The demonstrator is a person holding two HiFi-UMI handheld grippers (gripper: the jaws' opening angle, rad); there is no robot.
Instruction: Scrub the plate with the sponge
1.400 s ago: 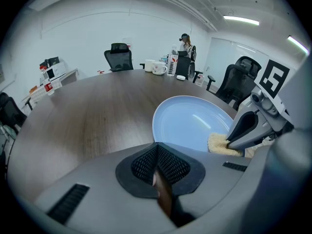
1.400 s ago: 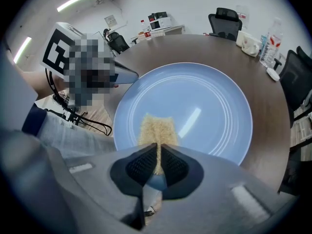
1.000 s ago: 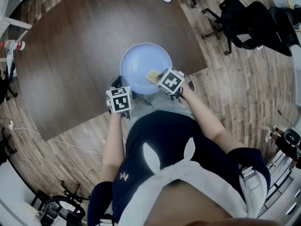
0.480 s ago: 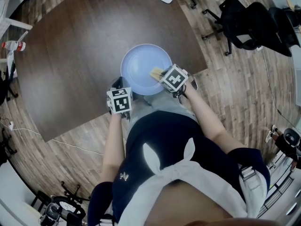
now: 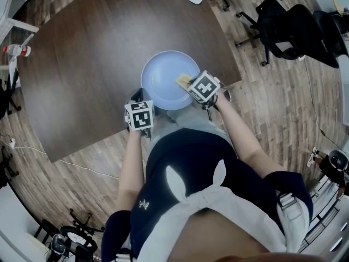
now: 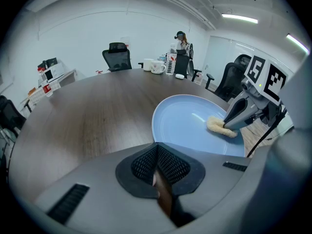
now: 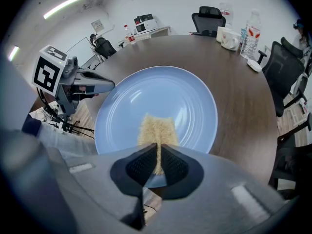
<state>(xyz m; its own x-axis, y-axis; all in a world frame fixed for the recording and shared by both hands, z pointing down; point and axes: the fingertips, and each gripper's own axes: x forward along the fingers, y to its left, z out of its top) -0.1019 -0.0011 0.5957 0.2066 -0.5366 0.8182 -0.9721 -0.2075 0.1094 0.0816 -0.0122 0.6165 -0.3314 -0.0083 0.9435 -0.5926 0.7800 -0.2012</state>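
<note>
One sponge (image 7: 156,128) in right gripper (image 7: 157,149), on plate (image 7: 195,101)

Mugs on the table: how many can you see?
2. Both white, side by side at the far end of the table: the left mug and the right mug, next to the water bottle in the right gripper view. Others may be hidden behind it.

A round pale-blue plate (image 5: 161,75) lies on the dark-brown wooden table (image 5: 82,53), close to its near edge. A yellow sponge (image 5: 181,81) rests in the plate's near-right part, pinched by the right gripper (image 5: 188,85). The left gripper (image 5: 136,98), jaws together, meets the plate's near-left rim. White mugs (image 7: 226,35) and a clear plastic bottle (image 7: 251,33) stand far beyond the plate.
</note>
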